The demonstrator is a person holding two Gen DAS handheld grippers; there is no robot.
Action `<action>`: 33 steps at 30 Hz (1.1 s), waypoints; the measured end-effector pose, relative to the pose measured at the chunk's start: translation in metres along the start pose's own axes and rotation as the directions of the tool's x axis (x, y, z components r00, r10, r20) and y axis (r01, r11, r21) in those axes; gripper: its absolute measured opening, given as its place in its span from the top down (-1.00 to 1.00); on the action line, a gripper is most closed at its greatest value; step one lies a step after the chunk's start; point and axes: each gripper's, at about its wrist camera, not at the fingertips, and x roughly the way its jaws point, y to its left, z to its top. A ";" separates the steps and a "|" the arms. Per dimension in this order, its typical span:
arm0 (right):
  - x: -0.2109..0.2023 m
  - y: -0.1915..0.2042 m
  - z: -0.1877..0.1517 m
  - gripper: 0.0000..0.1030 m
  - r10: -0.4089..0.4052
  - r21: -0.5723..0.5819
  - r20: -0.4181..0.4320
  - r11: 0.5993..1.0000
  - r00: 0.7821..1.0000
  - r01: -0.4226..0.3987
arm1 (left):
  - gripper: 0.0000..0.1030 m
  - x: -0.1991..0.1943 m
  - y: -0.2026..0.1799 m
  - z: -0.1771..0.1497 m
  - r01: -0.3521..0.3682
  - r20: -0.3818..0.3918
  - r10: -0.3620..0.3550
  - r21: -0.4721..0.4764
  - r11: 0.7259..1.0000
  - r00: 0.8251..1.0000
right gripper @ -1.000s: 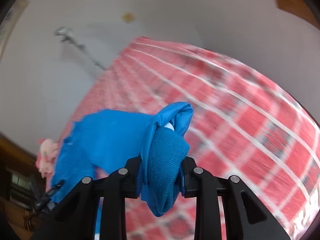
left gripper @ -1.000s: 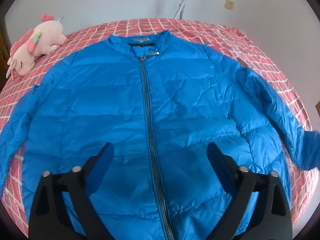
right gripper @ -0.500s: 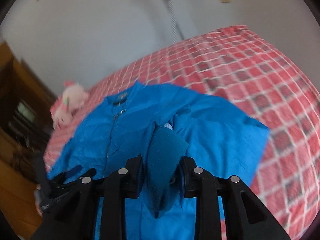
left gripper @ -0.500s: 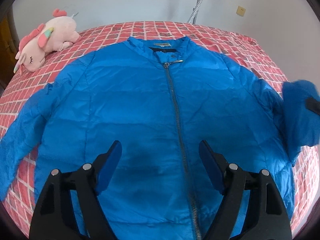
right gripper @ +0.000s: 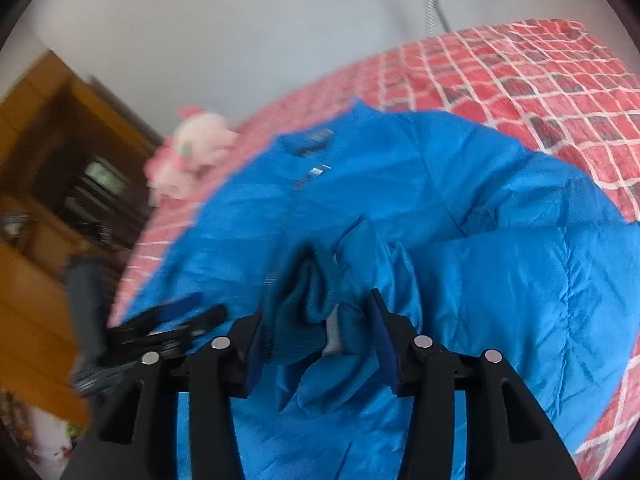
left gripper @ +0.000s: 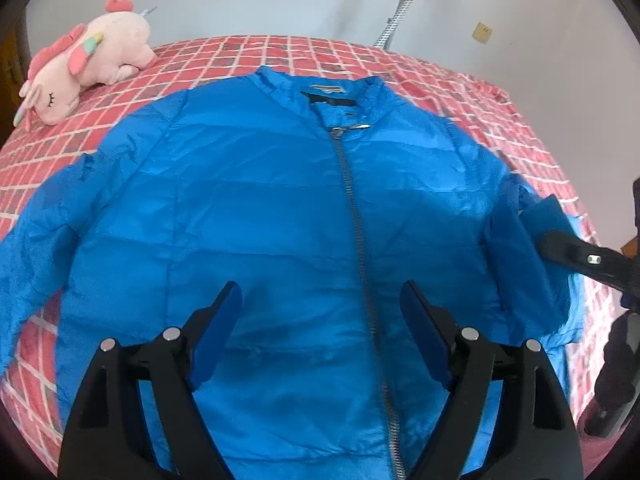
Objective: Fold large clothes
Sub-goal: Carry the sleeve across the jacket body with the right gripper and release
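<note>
A blue padded jacket [left gripper: 260, 208] lies front up and zipped on the red checked bed [left gripper: 280, 52], collar at the far side. My left gripper [left gripper: 320, 320] is open and empty, hovering over the jacket's lower middle. My right gripper [right gripper: 318, 320] holds the knit cuff [right gripper: 304, 304] of the jacket's right sleeve, jaws partly apart around it, above the jacket body [right gripper: 500, 280]. In the left wrist view the right gripper [left gripper: 580, 256] shows at the right edge, with the sleeve [left gripper: 516, 256] folded inward over the jacket's side. The left sleeve [left gripper: 28, 240] lies spread out.
A pink plush unicorn [left gripper: 80, 68] lies at the bed's far left corner; it also shows in the right wrist view [right gripper: 192, 152]. A metal pole [left gripper: 404, 4] stands against the white wall. Wooden furniture [right gripper: 44, 184] stands left of the bed.
My right gripper has carried the sleeve cuff from outside the bed's right side inward over the jacket body, and its jaws have widened. My left gripper has shifted slightly left, staying open.
</note>
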 end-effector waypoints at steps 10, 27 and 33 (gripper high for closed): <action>-0.075 -0.044 -0.009 0.04 -0.108 0.080 0.159 0.992 0.981 0.097 | -0.71 0.015 -0.055 0.001 0.181 -0.084 -0.178 0.023 0.983 0.980; -0.086 -0.086 -0.006 0.04 -0.106 0.148 0.222 0.986 0.969 0.074 | 0.50 0.016 -0.034 0.022 0.251 0.059 -0.247 -0.074 0.965 0.967; -0.072 -0.078 -0.003 0.04 -0.064 0.117 0.211 0.992 0.975 0.040 | 0.50 -0.029 0.025 0.039 0.150 0.175 -0.131 -0.106 0.983 0.976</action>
